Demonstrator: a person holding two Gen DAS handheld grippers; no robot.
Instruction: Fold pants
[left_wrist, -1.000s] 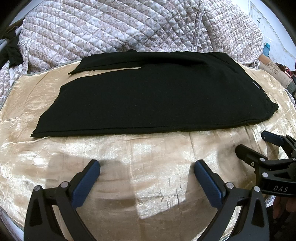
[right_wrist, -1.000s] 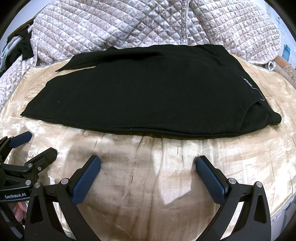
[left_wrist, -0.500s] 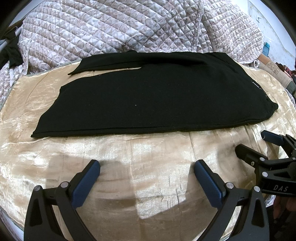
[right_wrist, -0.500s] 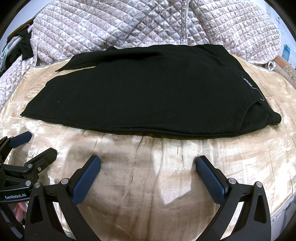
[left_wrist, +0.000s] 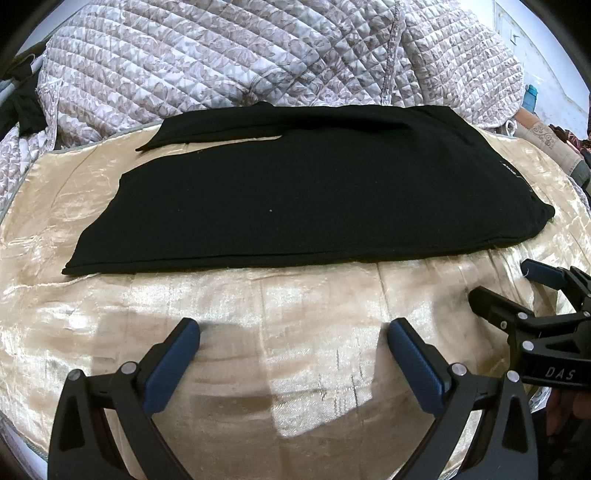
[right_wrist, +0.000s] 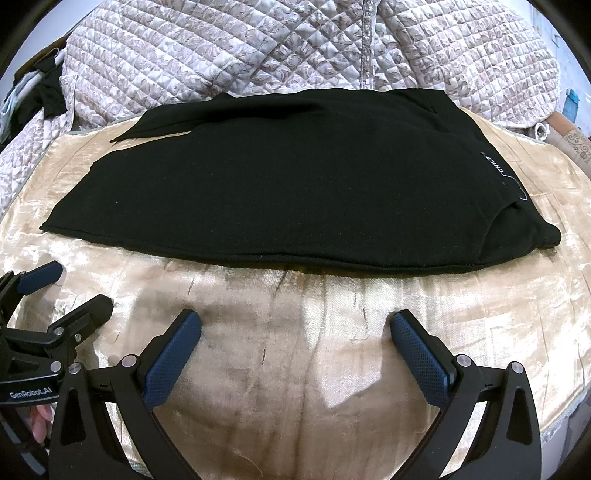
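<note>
Nothing has shifted over the last second: I hold my left gripper (left_wrist: 293, 334) and right gripper (right_wrist: 295, 328) wide open, empty, near the flat black knit pants (left_wrist: 295, 195), folding not yet begun.

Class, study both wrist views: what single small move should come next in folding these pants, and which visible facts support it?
Probably bring the left tool forward to the cuff end of the black pants. Both it and the right tool are open, empty and short of the cloth, which lies flat on the gold cover with one leg over the other.
</note>
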